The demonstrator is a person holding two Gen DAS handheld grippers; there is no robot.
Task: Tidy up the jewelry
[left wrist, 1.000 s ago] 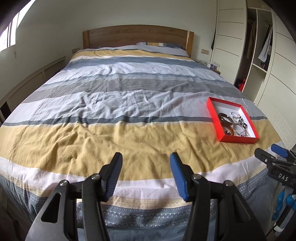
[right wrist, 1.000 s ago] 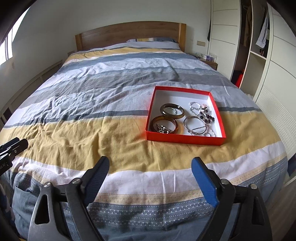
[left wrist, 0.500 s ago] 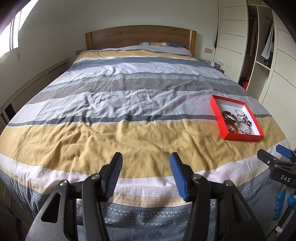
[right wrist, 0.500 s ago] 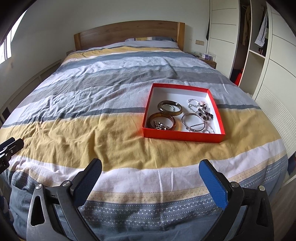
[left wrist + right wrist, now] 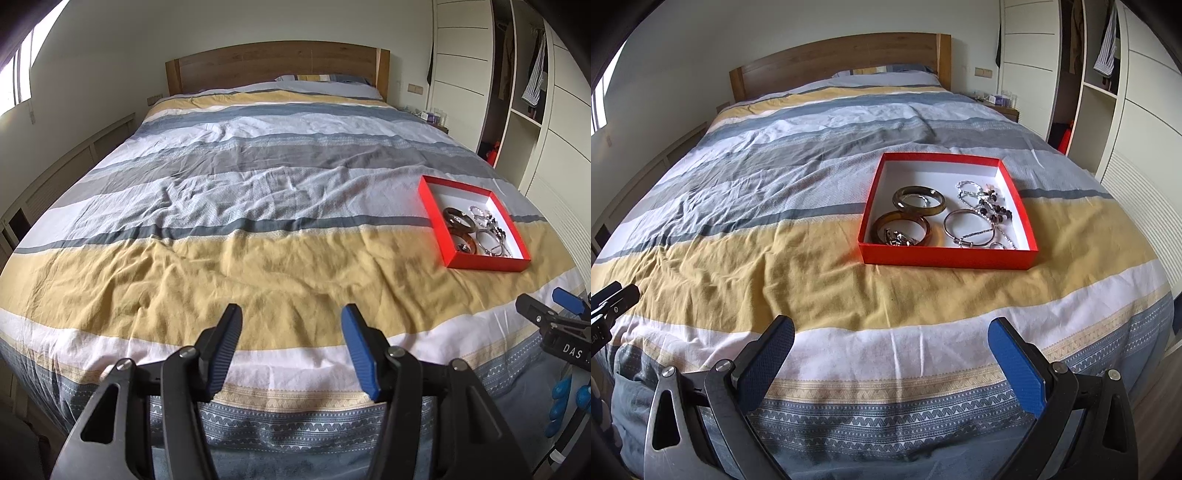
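Observation:
A shallow red box (image 5: 945,256) (image 5: 436,221) with a white inside lies on the striped bedspread, right of centre. In it are two brown bangles (image 5: 919,199) (image 5: 903,230), a thin metal bangle (image 5: 967,227), a beaded chain (image 5: 988,205) and small silver pieces (image 5: 899,238). My right gripper (image 5: 892,332) hangs over the foot of the bed, short of the box, wide open and empty. My left gripper (image 5: 291,319) is farther left above the yellow band; its jaws are opening with nothing between them.
The bed (image 5: 775,221) fills both views, with a wooden headboard (image 5: 842,62) at the far end. A wardrobe with open shelves (image 5: 1097,92) stands along the right. A nightstand (image 5: 1001,105) sits beside the headboard. Low wall panels (image 5: 74,162) run along the left.
The right jaws have spread wider and that gripper has dropped slightly toward the bed. The left jaws have opened a little. The box and jewelry lie as before.

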